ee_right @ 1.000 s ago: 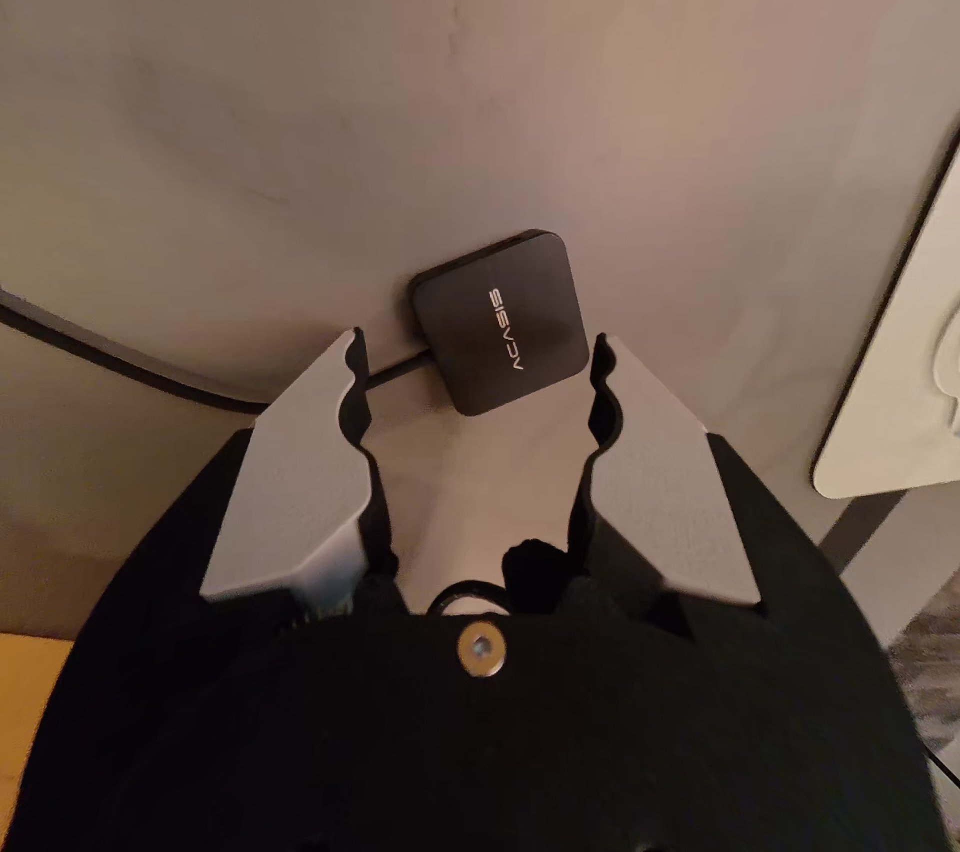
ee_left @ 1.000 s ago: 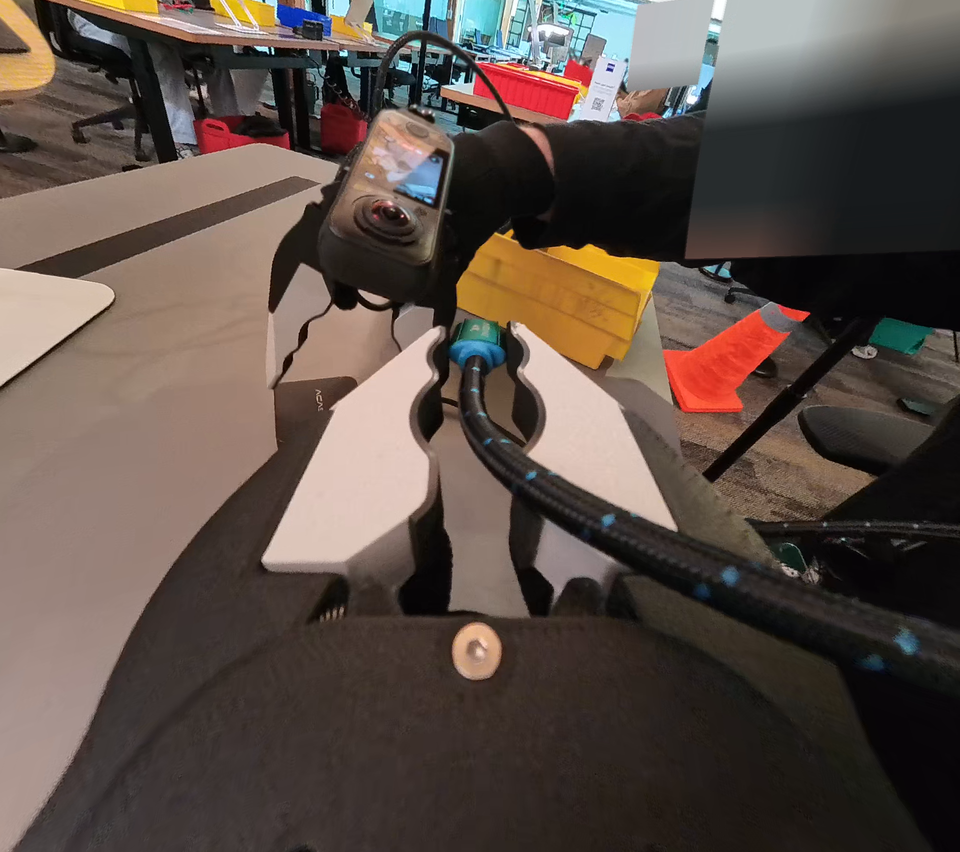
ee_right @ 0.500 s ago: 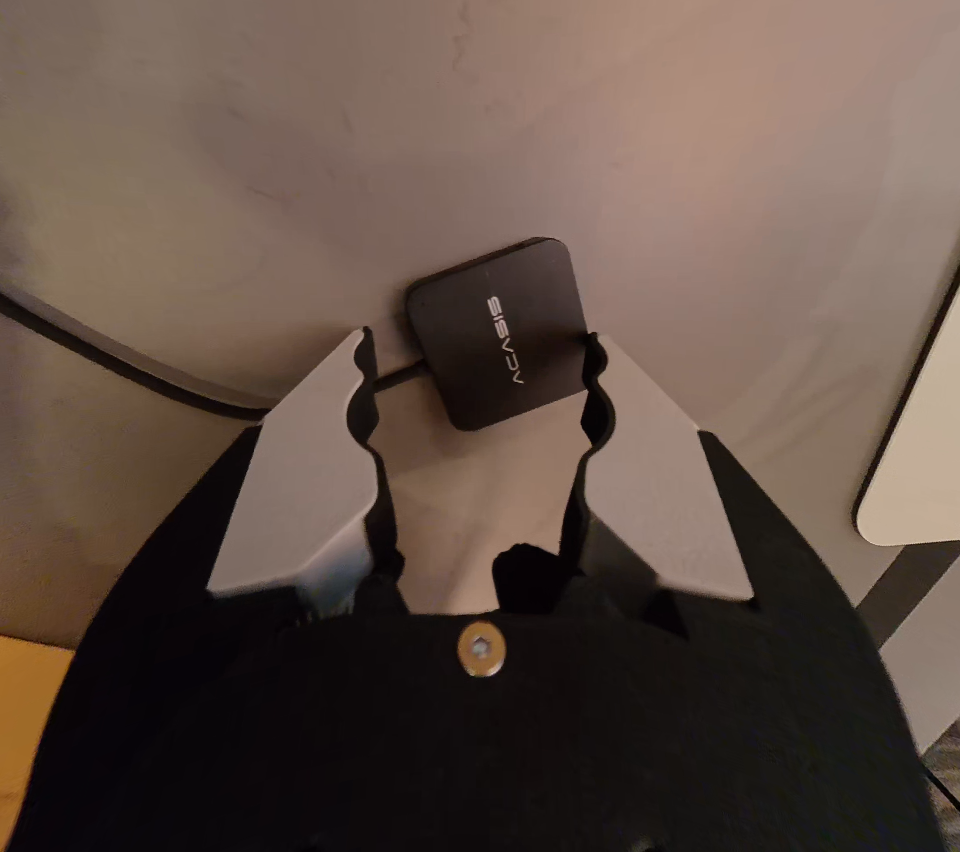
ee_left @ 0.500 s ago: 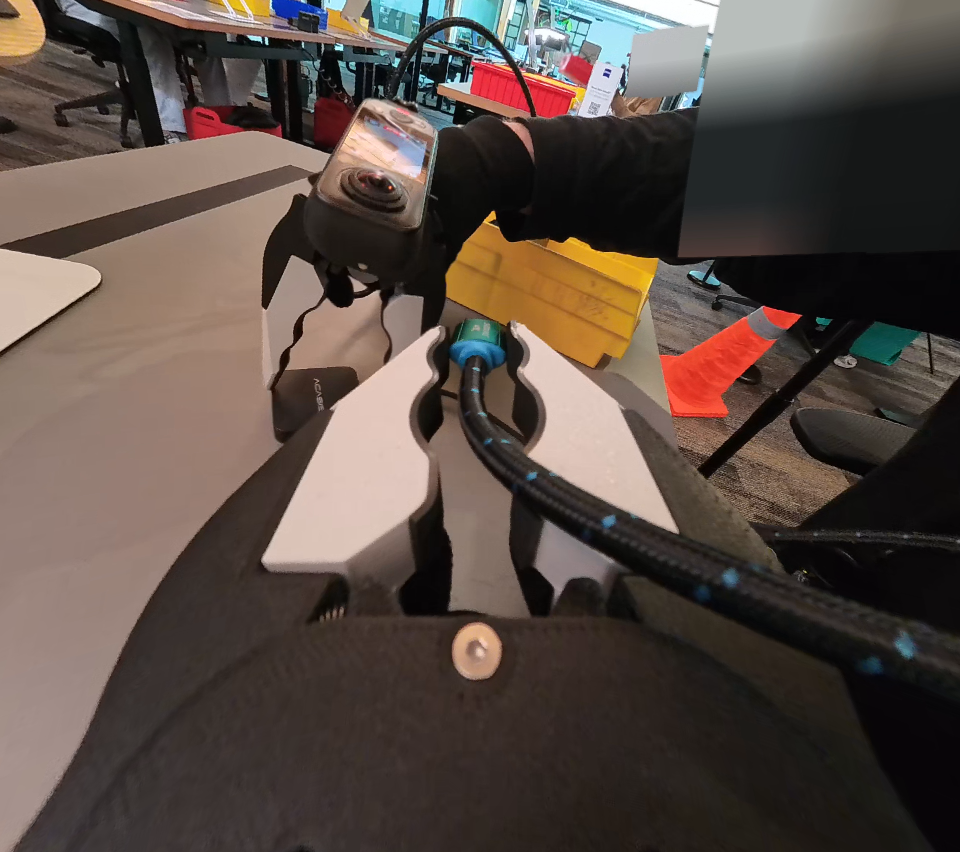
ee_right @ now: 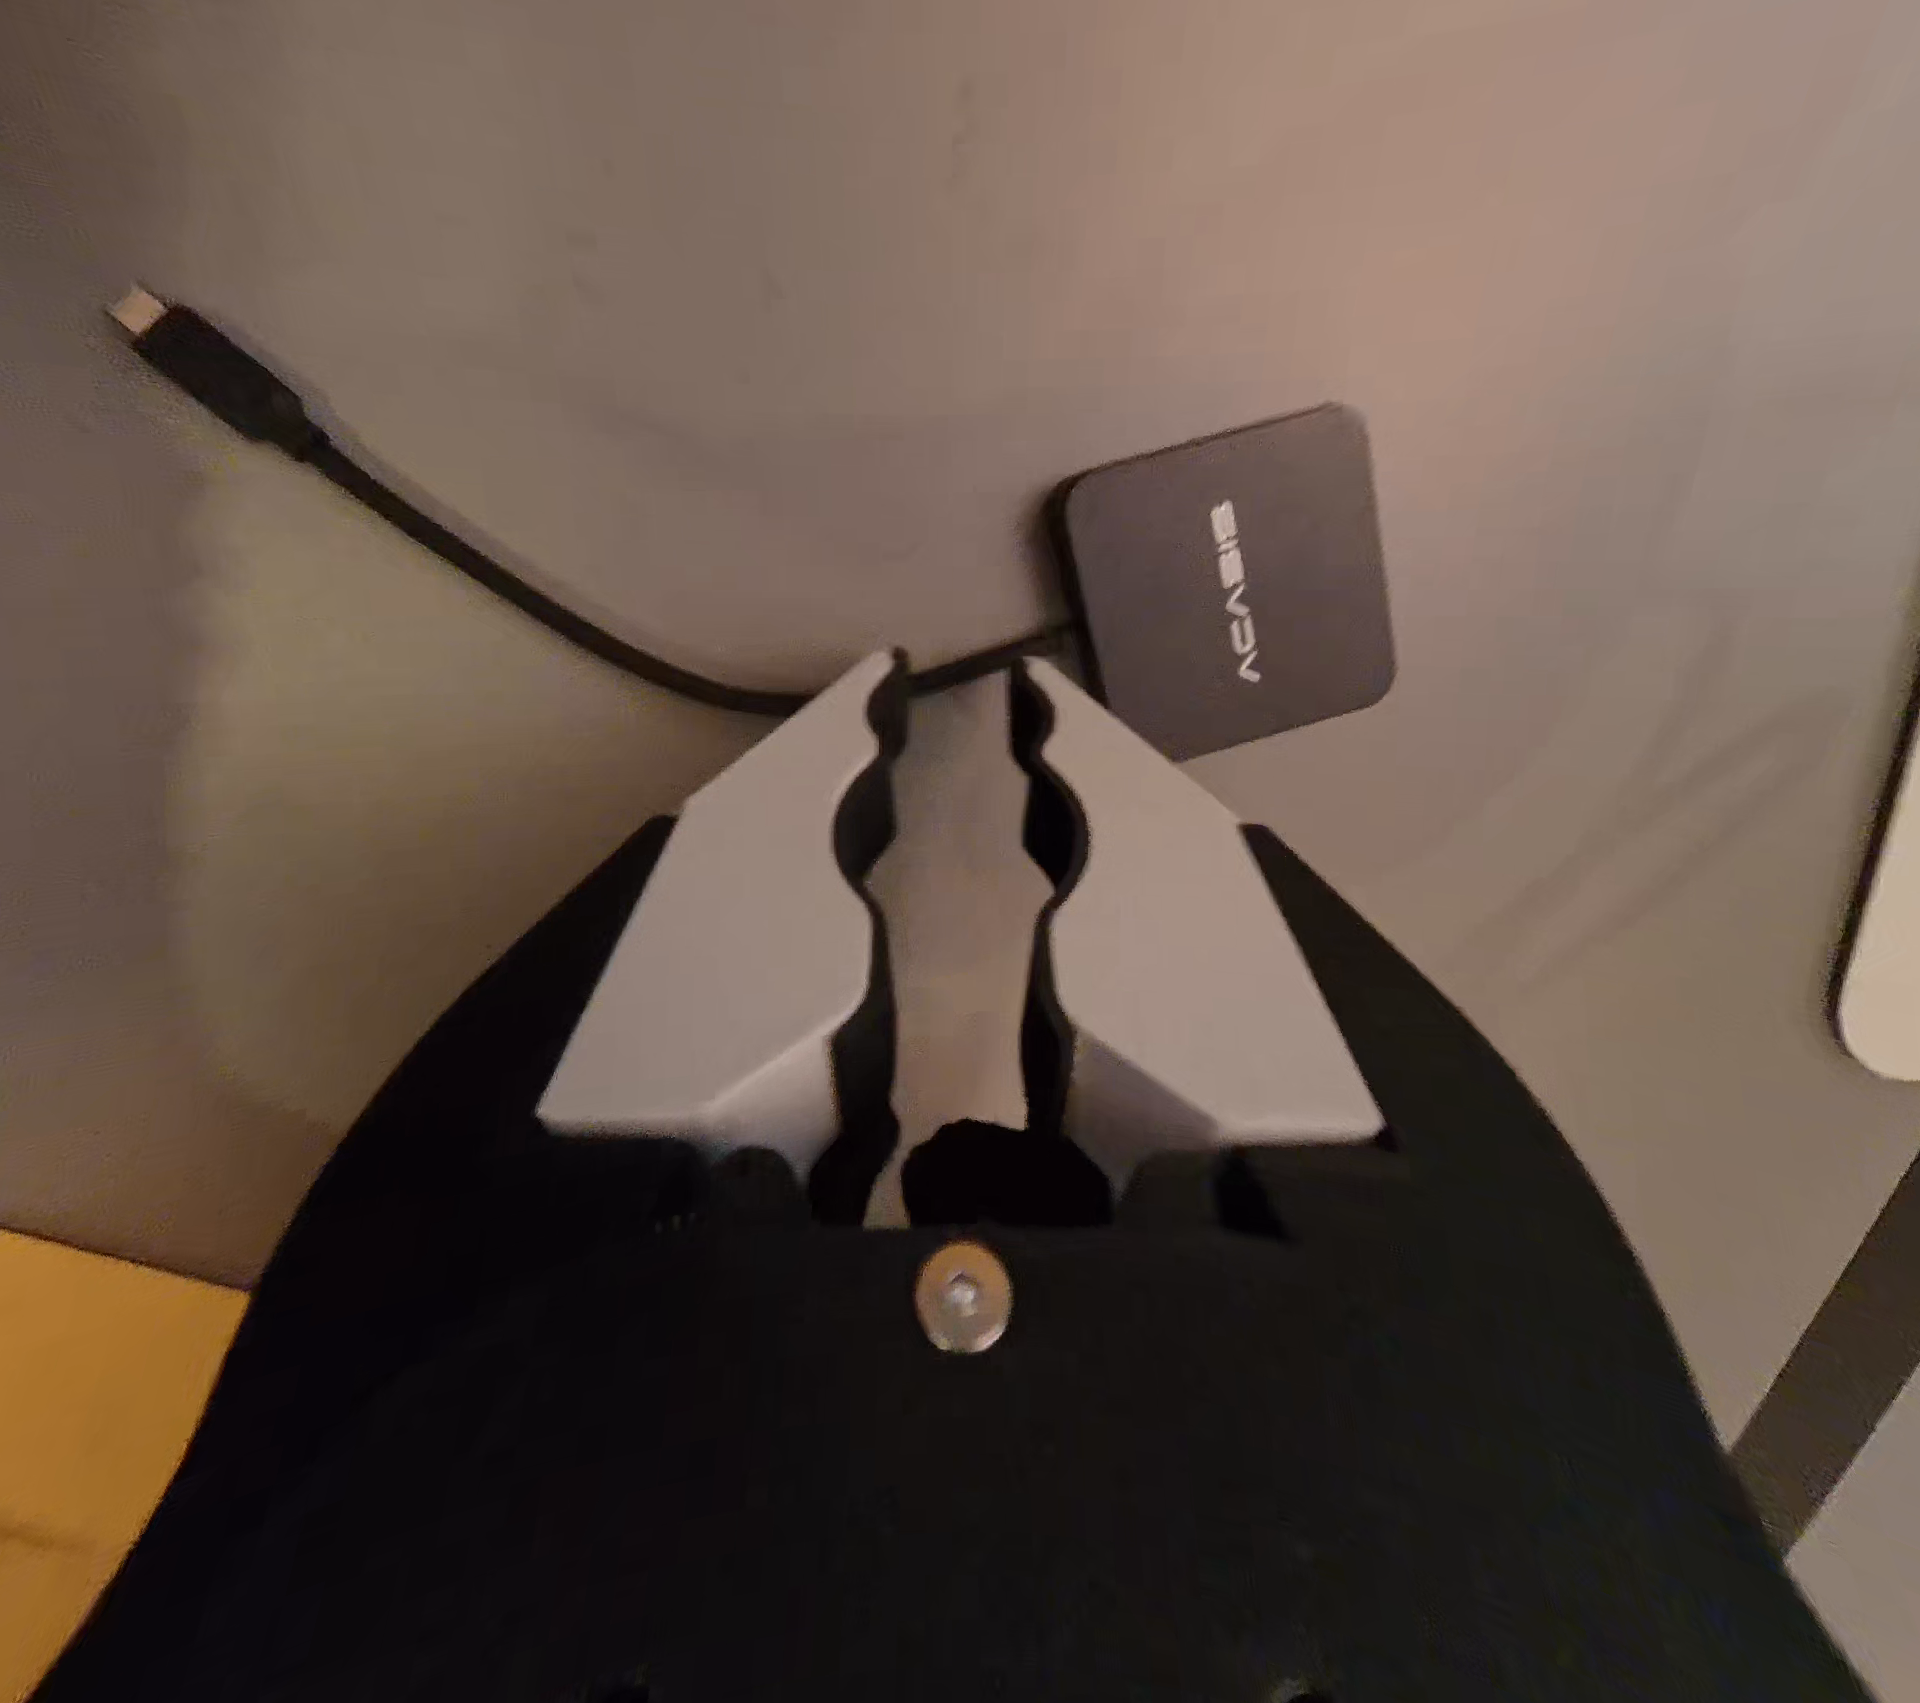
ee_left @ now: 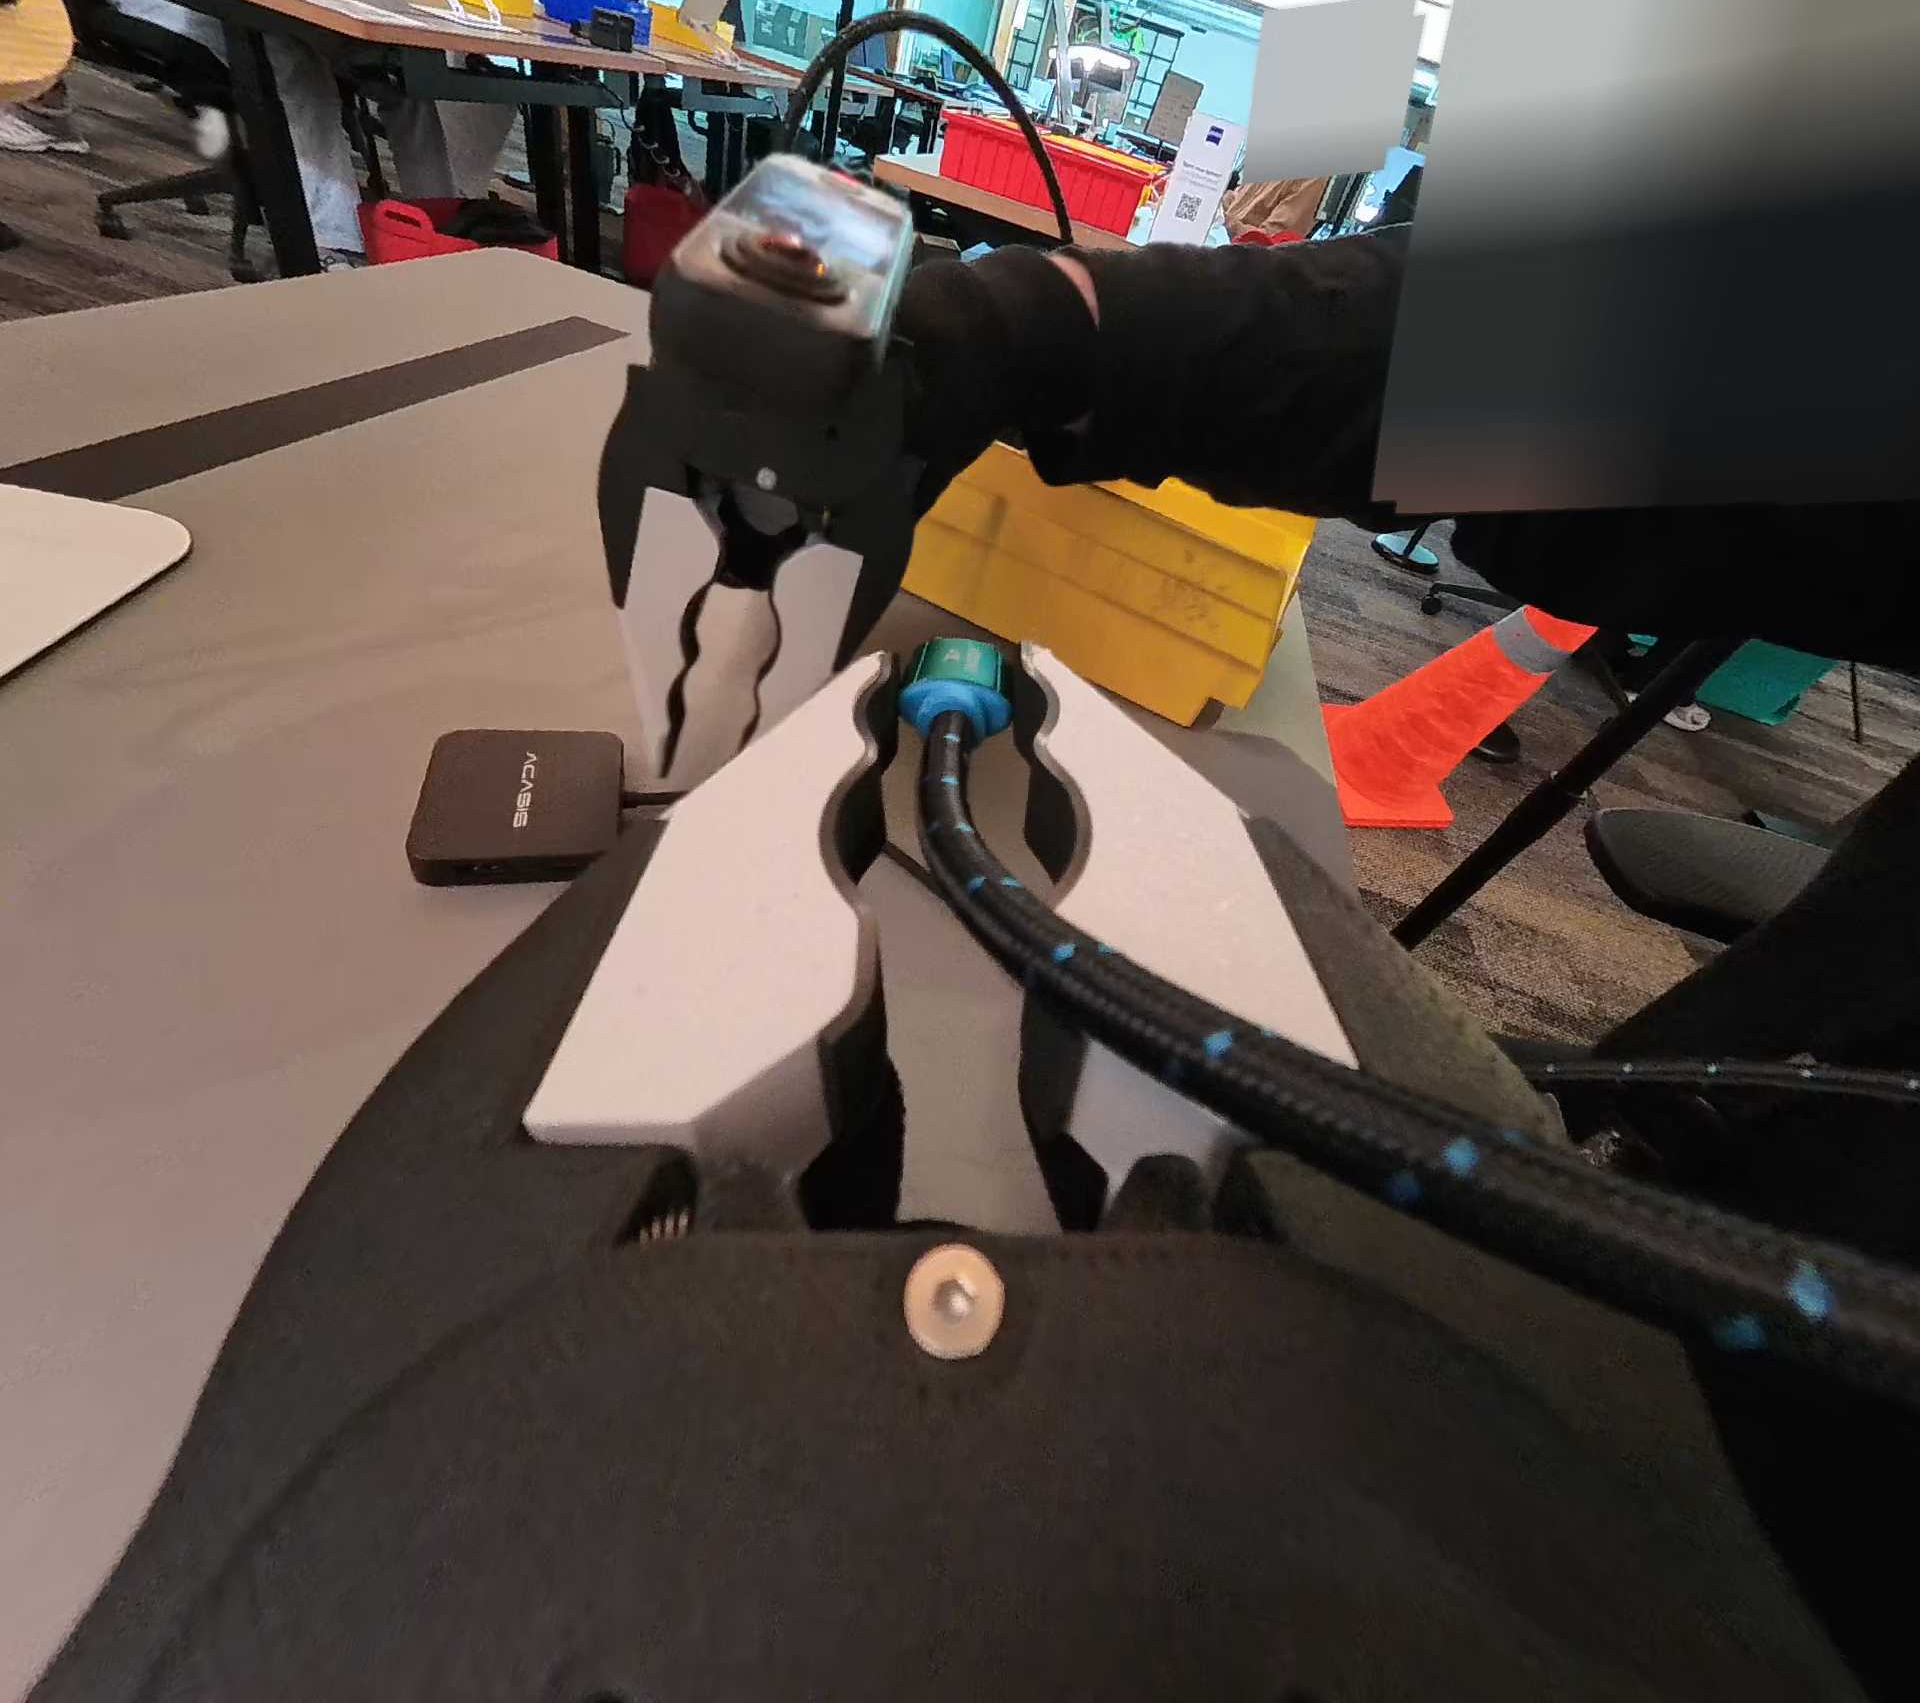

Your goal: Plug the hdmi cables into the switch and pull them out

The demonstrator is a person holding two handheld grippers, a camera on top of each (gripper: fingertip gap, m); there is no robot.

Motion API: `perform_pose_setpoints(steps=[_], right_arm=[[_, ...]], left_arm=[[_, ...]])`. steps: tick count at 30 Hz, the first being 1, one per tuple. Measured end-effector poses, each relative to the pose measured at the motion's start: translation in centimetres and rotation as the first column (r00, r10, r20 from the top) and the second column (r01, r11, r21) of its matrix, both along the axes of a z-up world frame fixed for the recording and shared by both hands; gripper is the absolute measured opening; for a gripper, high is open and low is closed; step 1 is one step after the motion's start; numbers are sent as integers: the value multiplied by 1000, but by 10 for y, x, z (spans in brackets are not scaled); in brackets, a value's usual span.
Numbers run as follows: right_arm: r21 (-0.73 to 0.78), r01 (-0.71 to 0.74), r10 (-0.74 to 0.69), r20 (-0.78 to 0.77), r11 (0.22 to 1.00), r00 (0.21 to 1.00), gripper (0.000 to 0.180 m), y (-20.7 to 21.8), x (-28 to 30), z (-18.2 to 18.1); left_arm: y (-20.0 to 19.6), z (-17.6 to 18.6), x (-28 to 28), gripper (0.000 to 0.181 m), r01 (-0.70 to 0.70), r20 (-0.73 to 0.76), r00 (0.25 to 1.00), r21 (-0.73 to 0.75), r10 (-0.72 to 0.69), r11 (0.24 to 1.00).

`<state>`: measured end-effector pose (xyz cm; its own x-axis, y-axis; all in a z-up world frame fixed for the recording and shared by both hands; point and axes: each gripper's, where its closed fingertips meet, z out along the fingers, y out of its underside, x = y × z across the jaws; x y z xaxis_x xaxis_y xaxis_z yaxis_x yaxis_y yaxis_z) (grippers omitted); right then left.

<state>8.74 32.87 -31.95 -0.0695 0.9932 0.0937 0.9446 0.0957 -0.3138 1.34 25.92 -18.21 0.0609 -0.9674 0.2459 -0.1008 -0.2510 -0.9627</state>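
Note:
My left gripper (ee_left: 956, 666) is shut on the teal-and-blue HDMI plug (ee_left: 951, 682) of a black braided cable (ee_left: 1143, 978), held just above the grey table. The black square switch (ee_left: 516, 804) lies flat to the left of it, with nothing plugged into the side I see. My right gripper (ee_right: 954, 671) points down at the table beside the switch (ee_right: 1226, 583). Its jaws stand a narrow gap apart, and the switch's thin black cord (ee_right: 468, 552) runs across under the tips. It also shows in the left wrist view (ee_left: 727, 718), held by a gloved hand (ee_left: 997, 344).
The cord ends in a loose small plug (ee_right: 156, 318) on the table. A white pad (ee_left: 62, 573) lies at the left. A yellow bin (ee_left: 1101, 593) sits at the table's far edge. An orange cone (ee_left: 1455, 718) and chairs stand on the floor beyond. The tips of one gripper are about 15 cm away from the tips of the other.
My right gripper has moved off the switch towards its cord and narrowed its jaws from wide open to a small gap. My left gripper still holds the plug in about the same place.

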Motion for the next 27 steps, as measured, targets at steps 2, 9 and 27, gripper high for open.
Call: perform_pose_setpoints(steps=[2,9,27], right_arm=[[38,13,-14,33,999,999,38,4,4,-4],[132,99,-92,-58,986,994,103,31,-14,15],[49,-99,99,19,994,995,27,35,-18,-3]], left_arm=[[-1,-1,1,19,2,-4,1000,1,-2,1000],[-1,-1,2,19,5,-2,1000,-1,-5,1000],[3,-9,-1,19,10,1,1000,-21,-10,1000]])
